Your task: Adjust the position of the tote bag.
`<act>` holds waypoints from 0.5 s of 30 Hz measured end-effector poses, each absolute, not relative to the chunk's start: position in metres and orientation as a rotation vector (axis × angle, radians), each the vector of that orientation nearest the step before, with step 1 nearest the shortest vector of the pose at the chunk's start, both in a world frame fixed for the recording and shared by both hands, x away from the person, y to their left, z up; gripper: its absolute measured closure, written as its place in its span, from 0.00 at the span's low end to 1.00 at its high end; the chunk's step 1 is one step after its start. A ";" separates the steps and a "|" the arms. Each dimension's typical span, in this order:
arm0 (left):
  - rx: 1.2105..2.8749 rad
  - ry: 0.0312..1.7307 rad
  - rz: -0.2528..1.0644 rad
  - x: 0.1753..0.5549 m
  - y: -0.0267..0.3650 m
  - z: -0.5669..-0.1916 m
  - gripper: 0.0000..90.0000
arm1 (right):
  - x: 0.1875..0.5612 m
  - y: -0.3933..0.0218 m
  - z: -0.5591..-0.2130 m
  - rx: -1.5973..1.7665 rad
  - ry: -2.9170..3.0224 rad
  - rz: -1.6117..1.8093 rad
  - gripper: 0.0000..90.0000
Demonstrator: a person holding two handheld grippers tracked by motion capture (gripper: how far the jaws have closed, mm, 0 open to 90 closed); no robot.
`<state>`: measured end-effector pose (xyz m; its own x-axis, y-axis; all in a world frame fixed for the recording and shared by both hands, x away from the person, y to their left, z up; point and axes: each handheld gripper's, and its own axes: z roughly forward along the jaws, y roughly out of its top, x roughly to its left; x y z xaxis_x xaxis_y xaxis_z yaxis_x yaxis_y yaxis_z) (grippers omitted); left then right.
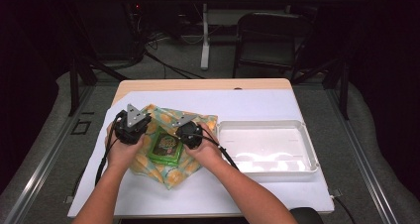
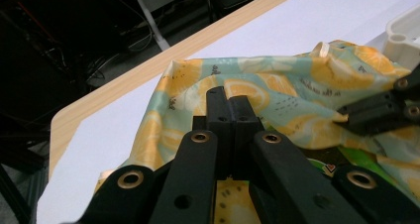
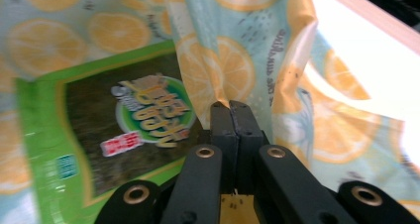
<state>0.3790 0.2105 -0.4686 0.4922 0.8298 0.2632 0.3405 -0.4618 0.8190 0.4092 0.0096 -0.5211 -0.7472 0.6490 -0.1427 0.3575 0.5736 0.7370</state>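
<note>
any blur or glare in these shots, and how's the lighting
High view: dark surroundings, the table bright, glare on the white tray. Right gripper view: the green packet and lemon-print cloth are soft with blur, and the table at the right edge is blown out white. Left gripper view: sharp on the cloth, background dim.

The green packet (image 3: 124, 130) bears a round logo with yellow lettering, too blurred to read.

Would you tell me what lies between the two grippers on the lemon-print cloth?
In the high view, a green snack packet lies on the lemon-print cloth, between the left gripper and the right gripper.
</note>
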 end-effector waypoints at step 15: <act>2.082 0.942 0.875 0.387 0.195 -0.482 1.00 | 0.430 -0.004 -0.519 0.901 2.327 0.904 1.00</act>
